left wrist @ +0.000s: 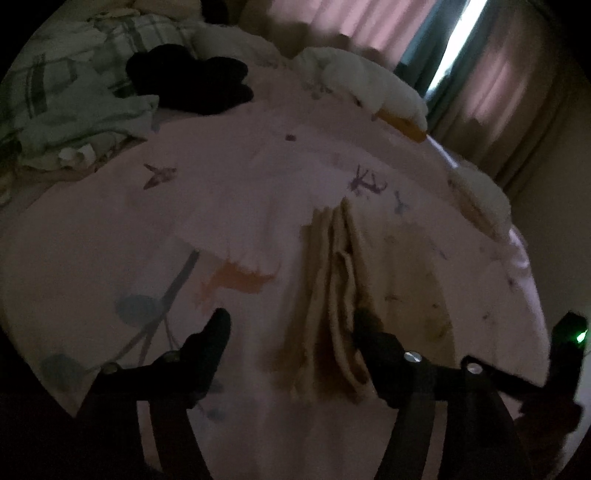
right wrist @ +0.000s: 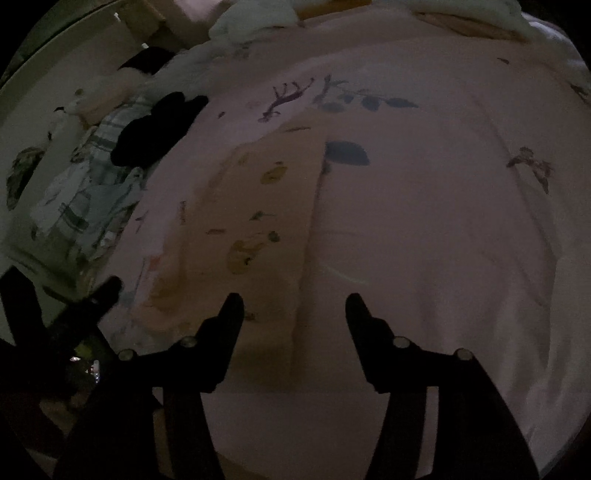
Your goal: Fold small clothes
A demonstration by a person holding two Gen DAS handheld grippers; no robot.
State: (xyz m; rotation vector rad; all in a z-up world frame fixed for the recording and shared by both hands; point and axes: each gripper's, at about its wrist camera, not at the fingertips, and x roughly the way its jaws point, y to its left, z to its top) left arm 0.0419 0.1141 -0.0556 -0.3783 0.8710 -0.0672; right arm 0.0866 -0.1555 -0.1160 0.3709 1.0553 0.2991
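On pink bedspread (right wrist: 424,229) | beige printed garment (right wrist: 258,221): soft, light, limp; grasp folded edge | left gripper (left wrist: 291,325) wide, empty | right gripper (right wrist: 293,306) wide, empty

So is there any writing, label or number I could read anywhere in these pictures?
None can be read. The pink bedsheet carries only bird and leaf pictures, and the beige printed garment only small motifs. No tag shows on the black clothes. The dim, blurred views may hide small print.

Pink printed bedsheet (left wrist: 110,229), pink curtains (left wrist: 369,22) behind.
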